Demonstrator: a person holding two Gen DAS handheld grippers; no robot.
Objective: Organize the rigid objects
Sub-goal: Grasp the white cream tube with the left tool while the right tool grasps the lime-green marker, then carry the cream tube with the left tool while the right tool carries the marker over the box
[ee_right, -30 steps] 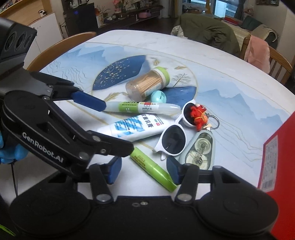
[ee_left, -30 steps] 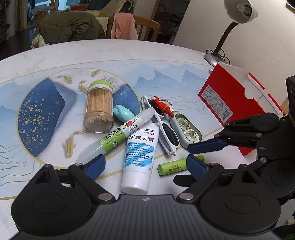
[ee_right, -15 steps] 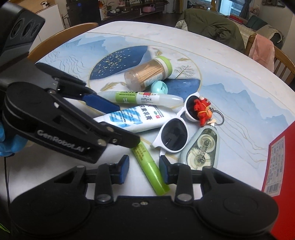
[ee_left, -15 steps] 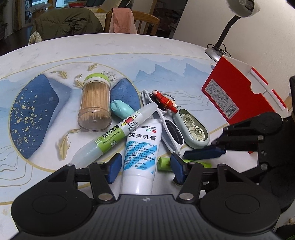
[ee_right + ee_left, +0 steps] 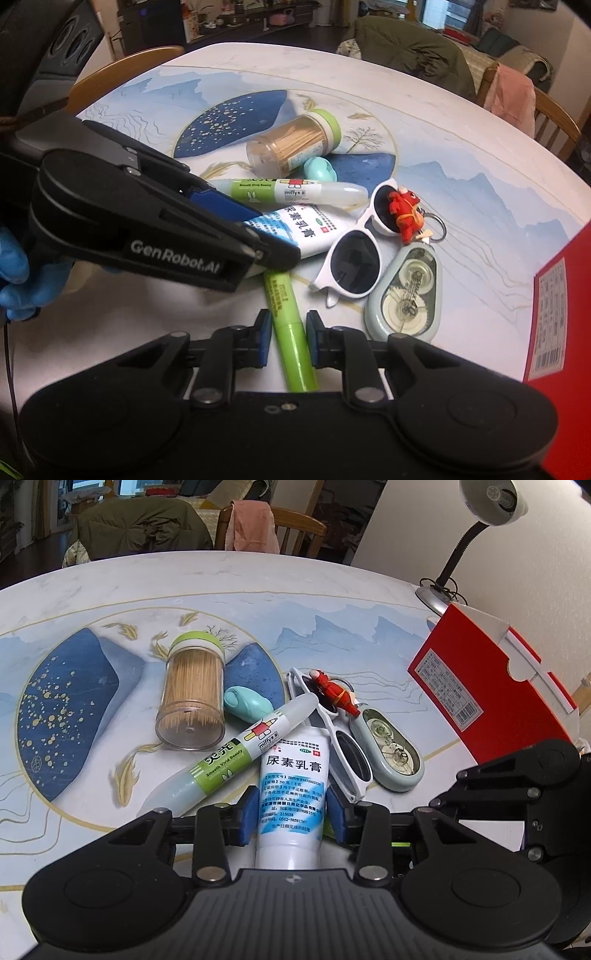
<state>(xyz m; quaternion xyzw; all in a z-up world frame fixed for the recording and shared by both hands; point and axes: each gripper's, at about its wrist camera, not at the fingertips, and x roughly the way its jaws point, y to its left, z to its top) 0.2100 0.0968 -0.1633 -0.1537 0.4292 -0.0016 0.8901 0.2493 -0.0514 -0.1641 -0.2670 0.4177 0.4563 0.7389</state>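
Your "GenRobot.AI" left gripper (image 5: 291,814) has just closed its jaws on the white cream tube (image 5: 293,775) lying on the bench (image 5: 258,587); your right gripper (image 5: 286,341) has just clamped the green marker (image 5: 291,325) beside the "miffy" glue pen (image 5: 291,191).

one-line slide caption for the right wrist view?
Right claw shut on slim green marker; left claw grips white cream tube amid tabletop clutter.

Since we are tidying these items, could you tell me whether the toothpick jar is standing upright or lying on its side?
Lying on its side: the toothpick jar rests lengthwise on the table, green lid pointing away, clear base facing the left camera.
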